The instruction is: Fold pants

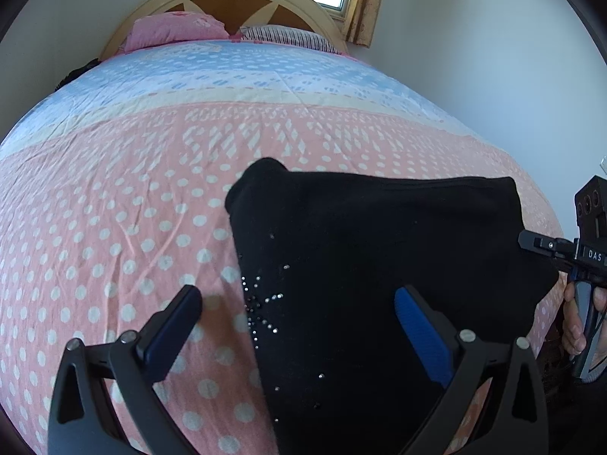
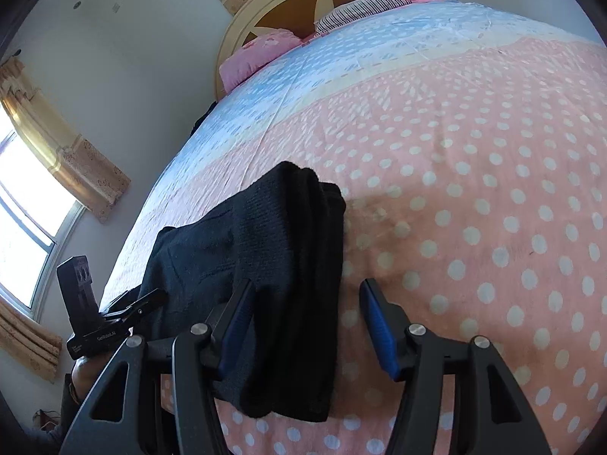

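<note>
Black pants (image 1: 371, 265) with small rhinestones lie folded into a compact bundle on the pink polka-dot bed cover (image 1: 114, 227). My left gripper (image 1: 299, 299) is open above the bundle's left edge, holding nothing. My right gripper (image 2: 303, 295) is open over the bundle's right edge, where the stacked folds of the pants (image 2: 273, 265) show, holding nothing. The right gripper also shows at the right edge of the left wrist view (image 1: 538, 244). The left gripper shows at the left of the right wrist view (image 2: 148, 301), at the pants' far side.
The bed cover turns blue toward the headboard (image 1: 235, 0), where a pink pillow (image 1: 174, 30) and a striped pillow (image 1: 288, 36) lie. White walls and curtained windows (image 2: 22, 197) surround the bed. The bed's near edge is just below the pants.
</note>
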Motion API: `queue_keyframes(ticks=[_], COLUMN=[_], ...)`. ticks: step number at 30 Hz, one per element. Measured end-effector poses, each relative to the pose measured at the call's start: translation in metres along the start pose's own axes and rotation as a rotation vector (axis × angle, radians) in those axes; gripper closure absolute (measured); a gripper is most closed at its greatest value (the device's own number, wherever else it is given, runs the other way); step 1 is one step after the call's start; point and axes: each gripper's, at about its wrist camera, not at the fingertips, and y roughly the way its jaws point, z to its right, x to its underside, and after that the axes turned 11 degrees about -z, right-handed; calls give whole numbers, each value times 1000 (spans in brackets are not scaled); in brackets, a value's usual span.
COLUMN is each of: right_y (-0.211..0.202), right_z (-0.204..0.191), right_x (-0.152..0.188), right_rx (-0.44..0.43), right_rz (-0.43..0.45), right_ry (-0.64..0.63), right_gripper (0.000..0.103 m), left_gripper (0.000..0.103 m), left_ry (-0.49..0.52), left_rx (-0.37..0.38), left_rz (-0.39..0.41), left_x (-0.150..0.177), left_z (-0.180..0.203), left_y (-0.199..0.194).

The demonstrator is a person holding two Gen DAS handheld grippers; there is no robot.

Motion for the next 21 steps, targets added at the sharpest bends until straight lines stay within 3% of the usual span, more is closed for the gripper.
queue_keyframes(ticks=[4,8,11,13,15,21], right_y=[6,0,5,8,8,10], right_z=[0,11,9,2,-1,14], right_x=[-6,-8,-8,-8,-8,-9], right_rx=[6,-39,-18,-13,-35,-120], right_rz=[12,7,12,17,13,1], right_ry=[8,53,46,24,18,68], right_gripper=[45,54,55,62,68,69], left_gripper=[0,0,0,0,7,25], left_ry=[8,1,-5,-3,1,-35], left_rx=[12,40,61,67,67,146], left_rz=[-8,-6,-16,-19,-13,6], left_x=[-1,0,-2,-3,-3,1], left_z=[0,-4,-5,-4,-3,-15], left_y=[2,1,3,4,2,-4])
